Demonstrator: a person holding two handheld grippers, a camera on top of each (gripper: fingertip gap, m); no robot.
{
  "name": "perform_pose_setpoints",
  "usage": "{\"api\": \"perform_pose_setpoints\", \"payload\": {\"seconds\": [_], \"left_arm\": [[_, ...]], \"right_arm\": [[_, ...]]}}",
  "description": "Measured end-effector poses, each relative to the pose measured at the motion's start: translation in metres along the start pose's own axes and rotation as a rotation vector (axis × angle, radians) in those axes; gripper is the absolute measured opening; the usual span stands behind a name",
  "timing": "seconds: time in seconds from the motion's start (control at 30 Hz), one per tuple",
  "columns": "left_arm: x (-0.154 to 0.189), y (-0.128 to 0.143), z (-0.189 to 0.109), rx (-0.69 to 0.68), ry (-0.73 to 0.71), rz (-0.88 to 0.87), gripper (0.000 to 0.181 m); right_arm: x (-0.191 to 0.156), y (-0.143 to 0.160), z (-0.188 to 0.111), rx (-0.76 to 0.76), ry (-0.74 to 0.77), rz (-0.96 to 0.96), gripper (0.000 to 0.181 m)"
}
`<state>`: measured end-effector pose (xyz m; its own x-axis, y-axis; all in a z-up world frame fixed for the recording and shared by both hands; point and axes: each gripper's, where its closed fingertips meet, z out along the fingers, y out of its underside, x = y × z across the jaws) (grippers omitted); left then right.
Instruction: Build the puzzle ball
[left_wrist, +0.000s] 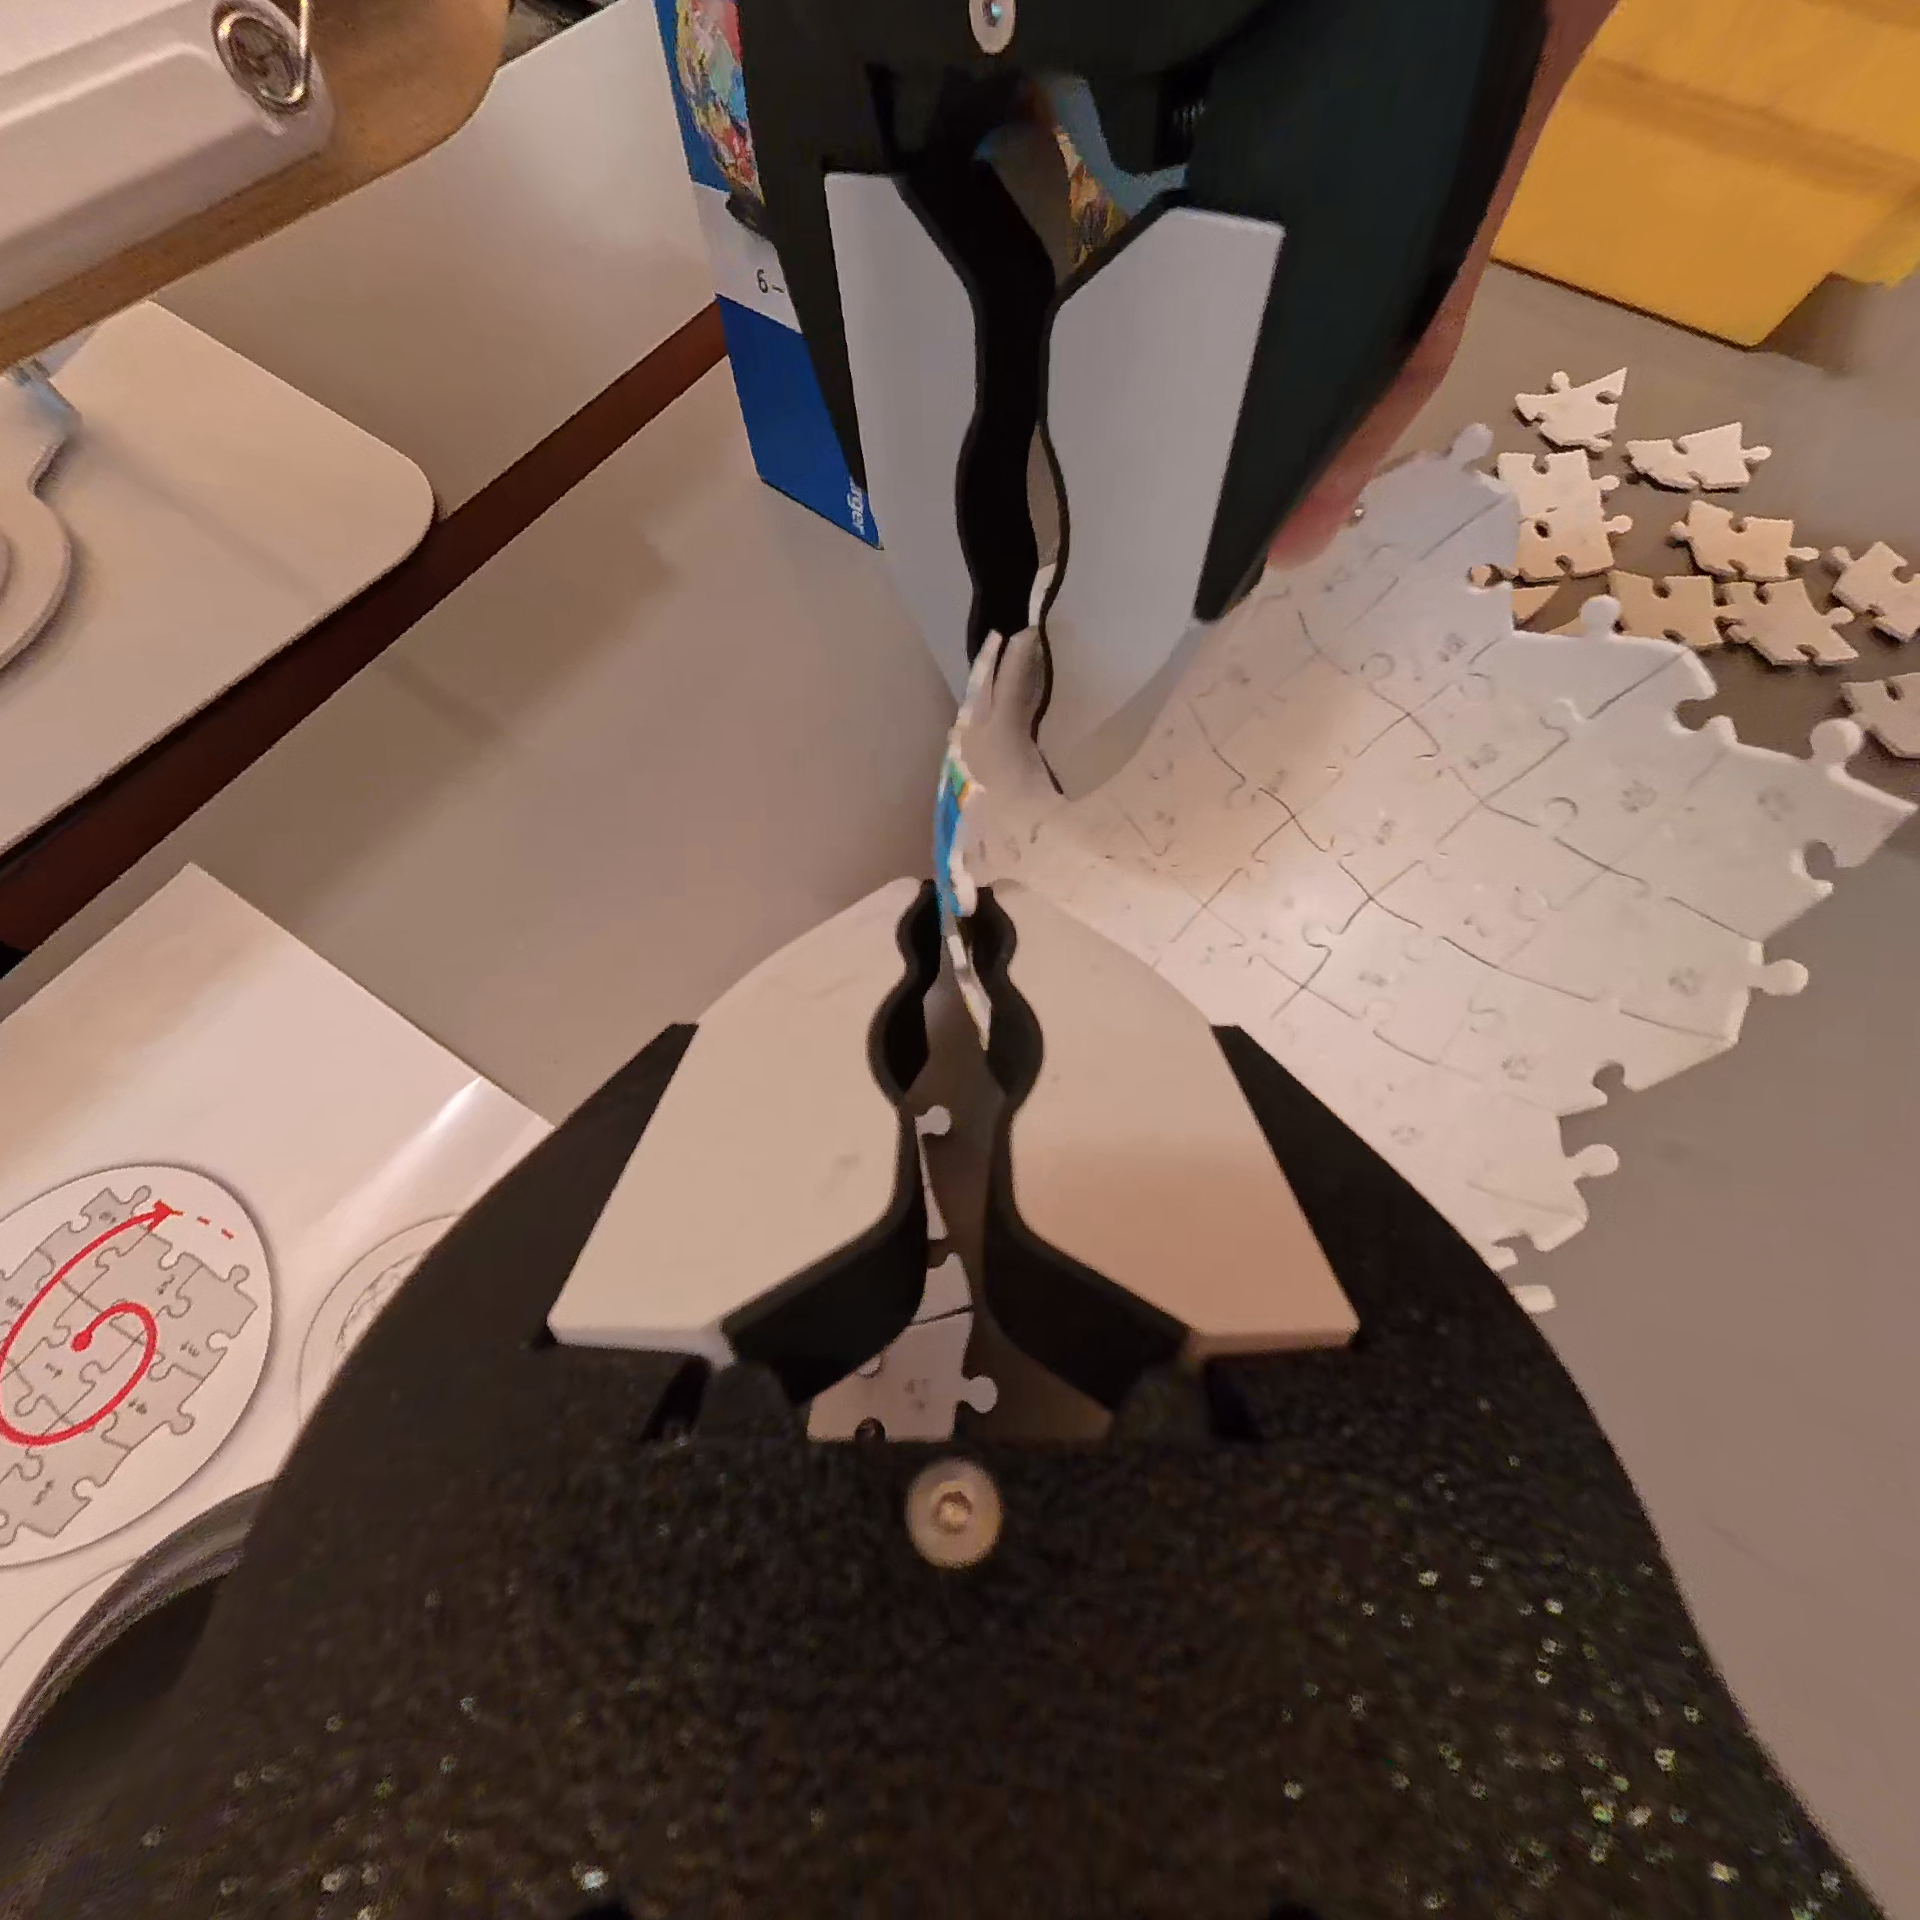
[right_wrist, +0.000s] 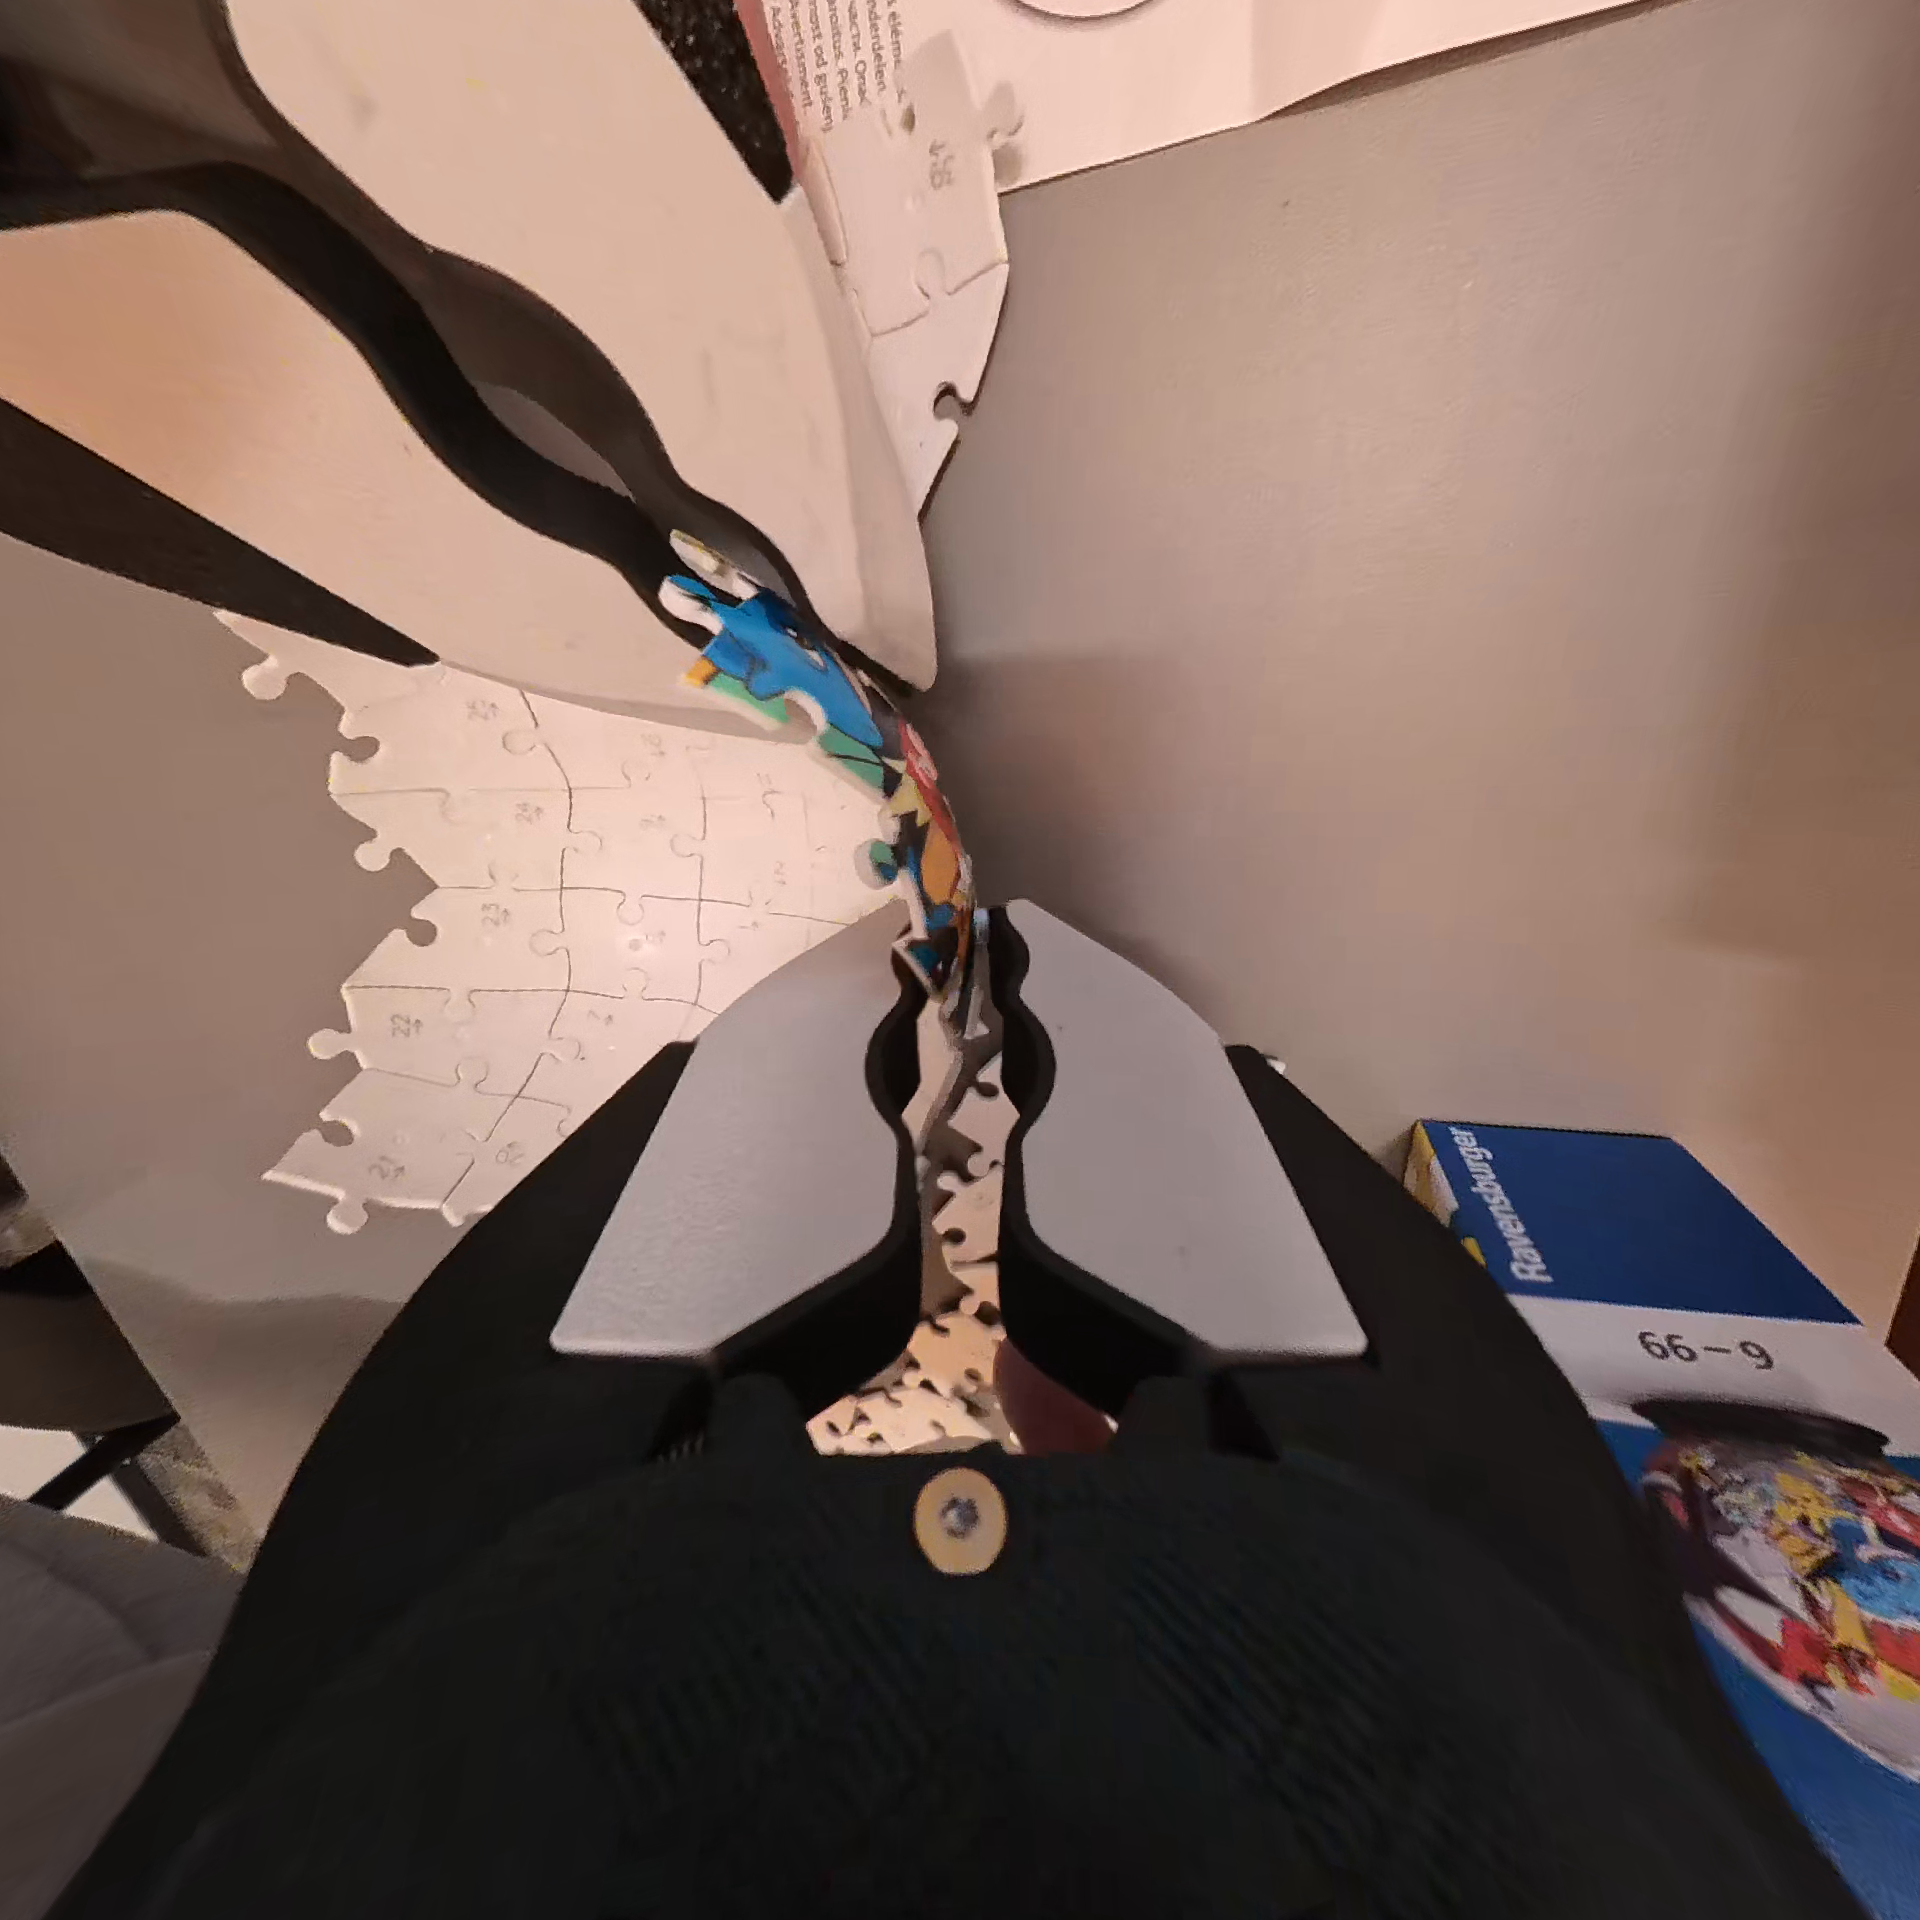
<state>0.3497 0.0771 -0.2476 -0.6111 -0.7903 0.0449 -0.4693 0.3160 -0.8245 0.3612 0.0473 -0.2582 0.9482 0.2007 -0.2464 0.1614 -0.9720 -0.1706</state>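
Note:
The joined puzzle shell (left_wrist: 1455, 883) rests on the grey table, white numbered back up. Its near edge curls upward and shows the coloured face (right_wrist: 925, 831). My left gripper (left_wrist: 961, 914) is shut on that raised edge from below. My right gripper (left_wrist: 1039, 727) comes from the opposite side and is shut on the same edge a little farther along. In the right wrist view the right gripper (right_wrist: 961, 935) pinches the coloured rim and the left gripper (right_wrist: 821, 655) grips it at the blue piece. The white back (right_wrist: 582, 883) spreads out to the left.
Several loose white pieces (left_wrist: 1683, 561) lie beyond the shell. A blue puzzle box (left_wrist: 790, 395) stands behind the grippers, also seen in the right wrist view (right_wrist: 1714, 1455). An instruction sheet (left_wrist: 135, 1340) lies left, with a short strip of joined pieces (right_wrist: 925, 208) on it.

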Motion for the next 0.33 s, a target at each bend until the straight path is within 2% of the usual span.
{"api": "perform_pose_setpoints", "payload": {"seconds": [0.03,0.33], "left_arm": [[0.0003,-0.0004,-0.0002,0.002,-0.002,0.007,0.005],[0.0027,-0.0011,0.0016,0.018,0.013,0.001,0.005]], "right_arm": [[-0.0001,0.0002,-0.0018,0.002,0.000,0.002,0.011],[-0.0009,0.0087,-0.0067,0.003,-0.025,0.018,0.006]]}}
